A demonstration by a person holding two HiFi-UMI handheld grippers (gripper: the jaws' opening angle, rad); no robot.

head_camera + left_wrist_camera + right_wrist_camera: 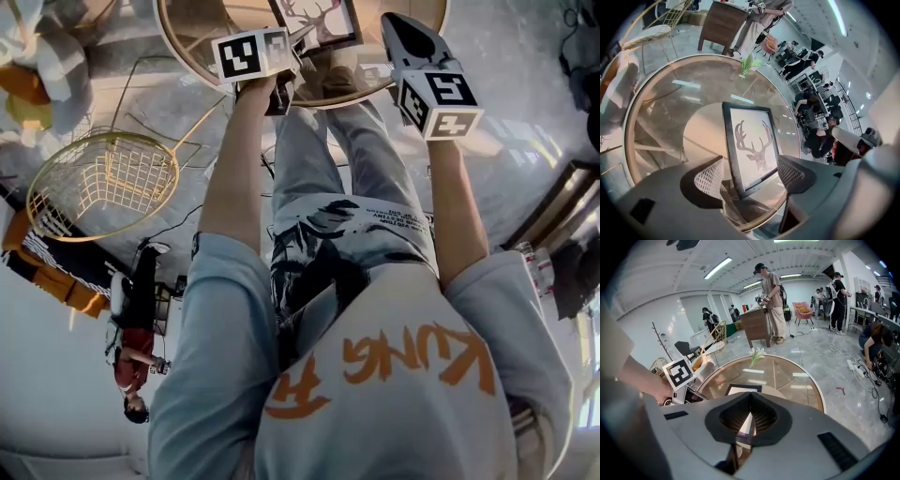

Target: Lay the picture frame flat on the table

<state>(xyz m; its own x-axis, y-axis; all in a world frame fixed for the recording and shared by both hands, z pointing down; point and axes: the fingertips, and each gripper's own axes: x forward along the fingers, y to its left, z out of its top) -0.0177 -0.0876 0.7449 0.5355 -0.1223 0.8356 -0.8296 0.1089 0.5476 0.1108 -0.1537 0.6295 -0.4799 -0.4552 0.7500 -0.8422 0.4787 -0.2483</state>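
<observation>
The picture frame (752,145), black-edged with a deer print, appears to lie face up on the round glass table (651,108). Its near corner sits between the wide-apart jaws of my left gripper (751,177), and neither mesh pad touches it. In the head view the left gripper (302,39) hovers at the near edge of the frame (319,21). My right gripper (750,401) has its jaws together with nothing held, and hangs over the table's near rim to the right of the frame (743,390). In the head view the right gripper (398,21) is also above the table (187,47).
A white flower sprig (757,354) lies on the far side of the table. A gold wire chair (103,183) stands to the left. Beyond the table are a wooden desk (757,326), several people, and cables on the floor (834,350).
</observation>
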